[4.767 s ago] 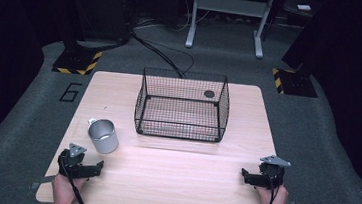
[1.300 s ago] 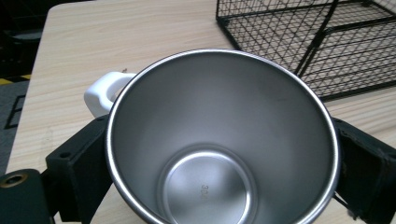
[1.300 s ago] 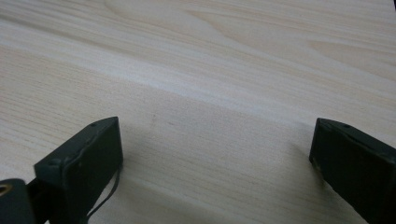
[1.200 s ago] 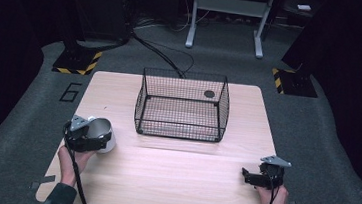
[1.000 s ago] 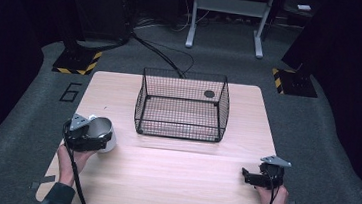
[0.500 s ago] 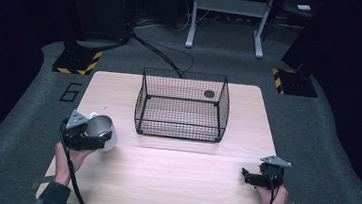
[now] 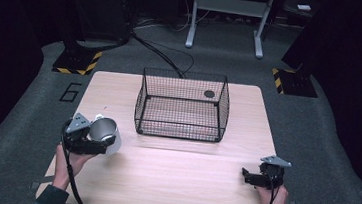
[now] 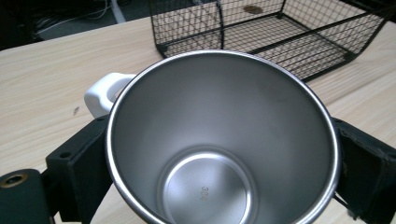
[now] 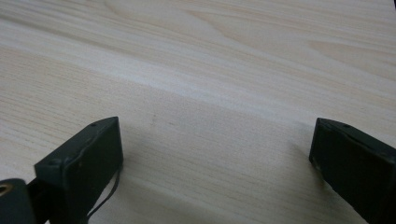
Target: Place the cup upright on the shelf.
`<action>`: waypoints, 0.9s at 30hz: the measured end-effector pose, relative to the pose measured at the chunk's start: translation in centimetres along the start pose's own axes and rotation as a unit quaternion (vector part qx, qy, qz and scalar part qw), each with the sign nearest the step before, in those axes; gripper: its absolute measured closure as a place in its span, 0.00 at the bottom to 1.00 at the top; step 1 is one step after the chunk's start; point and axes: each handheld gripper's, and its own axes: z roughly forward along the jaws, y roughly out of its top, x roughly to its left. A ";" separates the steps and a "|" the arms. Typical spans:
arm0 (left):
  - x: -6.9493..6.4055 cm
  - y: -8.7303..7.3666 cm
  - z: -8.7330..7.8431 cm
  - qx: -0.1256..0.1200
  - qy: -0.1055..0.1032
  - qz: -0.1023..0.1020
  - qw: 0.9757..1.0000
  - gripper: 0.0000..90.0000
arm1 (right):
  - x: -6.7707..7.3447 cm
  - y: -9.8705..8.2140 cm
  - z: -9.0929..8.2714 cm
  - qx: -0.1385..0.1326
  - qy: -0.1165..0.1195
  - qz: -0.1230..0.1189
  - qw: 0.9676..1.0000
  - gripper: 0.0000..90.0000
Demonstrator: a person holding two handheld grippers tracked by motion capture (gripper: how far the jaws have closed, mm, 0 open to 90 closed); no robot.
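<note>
behind the mug, left tool mostly hidden

A wire basket stands on the table, at the centre of its far half. A mug sits near the table's left edge, nearer than the basket and to its left, between the left gripper's jaws. The right gripper rests at the near right corner, well apart from both.

A pale wooden table stands on grey carpeted floor in a dark room, with yellow-black striped floor plates and a grey metal stand behind.
</note>
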 end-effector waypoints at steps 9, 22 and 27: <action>-0.9 0.3 0.1 -0.001 -0.023 0.011 1.000 0.08 | 0.0 0.0 0.1 -0.002 0.003 -0.003 1.000 0.02; -2.9 1.0 0.0 0.004 -0.057 0.039 0.998 0.08 | 0.0 0.0 0.1 -0.002 0.003 -0.004 1.000 0.03; -3.7 1.5 0.2 0.006 -0.071 0.048 0.996 0.08 | 0.0 0.0 0.0 0.000 0.003 -0.004 1.000 0.03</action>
